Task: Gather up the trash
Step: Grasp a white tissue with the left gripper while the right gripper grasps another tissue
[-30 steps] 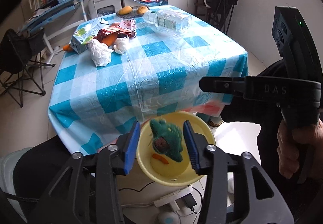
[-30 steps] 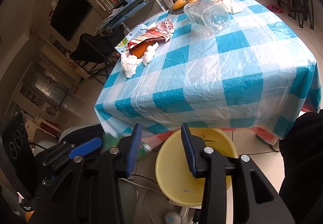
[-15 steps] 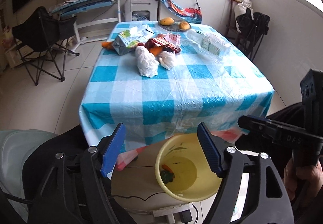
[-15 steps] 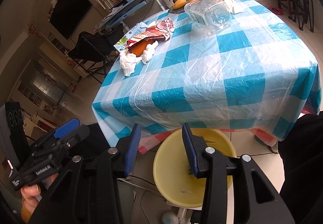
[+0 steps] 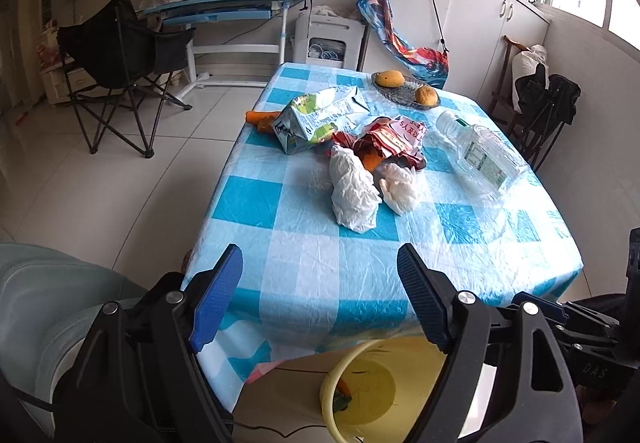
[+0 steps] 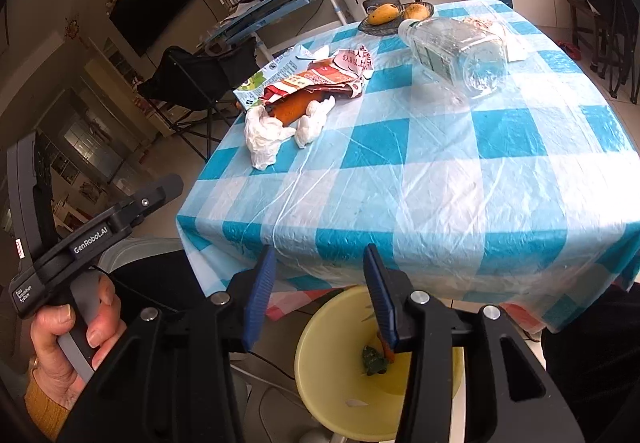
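My left gripper (image 5: pixel 320 295) has its blue-padded jaws spread wide; they have just been opening, with nothing between them. My right gripper (image 6: pixel 320 287) holds its jaws partly apart, also empty, above the round yellow plastic bin (image 6: pixel 320 363) on the floor under the near table edge. The bin already holds a dark green scrap (image 6: pixel 374 359) and an orange bit.

The remaining trash sits on the blue-and-white checked plastic tablecloth (image 5: pixel 280 199), at about twelve o'clock from my left jaws. Nearest is a crumpled white plastic bag (image 5: pixel 352 191), with a smaller white wad (image 5: pixel 400 183) touching it at its three o'clock. Behind them lie a torn red-and-white snack wrapper (image 5: pixel 396 139), a flattened green-and-white drink carton (image 5: pixel 316 119), and a clear plastic water bottle (image 5: pixel 484 151) on its side at two o'clock.

I judge the white bag the next pick: very light, soft, slick film that will collapse under the pads. I would pinch its bunched middle ridge, not a loose edge, so it does not slip out. The bottle looks empty, smooth and round, likely to roll; I would take it across the labelled body.
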